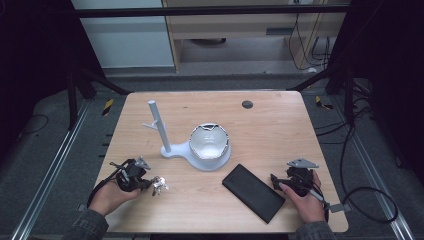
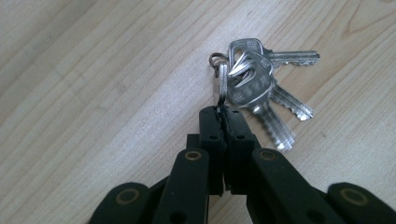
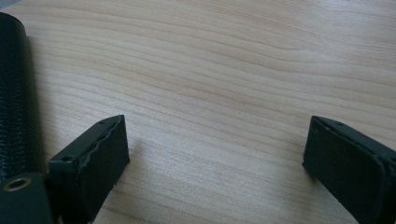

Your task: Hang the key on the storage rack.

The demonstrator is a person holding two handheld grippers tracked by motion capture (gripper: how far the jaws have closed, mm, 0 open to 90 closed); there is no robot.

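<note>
No lettering is reading clearly anywhere; the head of the topmost key is carrying a faint stamped mark too small to make out. In the left gripper view, the left gripper point(image 2: 223, 112) is clenching its jaws tight on the thin ring of the bunch of keys point(image 2: 261, 88); the jaws are meeting with no gap between them, and the ring is standing edge-on straight out of their tips. The keys are silver and bright, three showing, fanning outward from the ring; one is lying with its long axis pointing to the right of that view, the other two are slanting down and to the right, toothed edges catching the light; they are resting on the pale wooden table point(image 2: 93, 70). In the high view the bunch is sitting near the front left of the table, just to the right of the left gripper point(image 1: 145, 181), which the left hand point(image 1: 107, 197) is holding. The right gripper point(image 3: 215, 154) is standing released, jaws wide apart over bare wood, grasping nothing; a black case point(image 1: 253, 192) is lying just beside it, long axis running diagonally. Farther back, a white stand point(image 1: 165, 135) with an upright post is carrying a white bowl point(image 1: 209, 141) near the table's middle.
</note>
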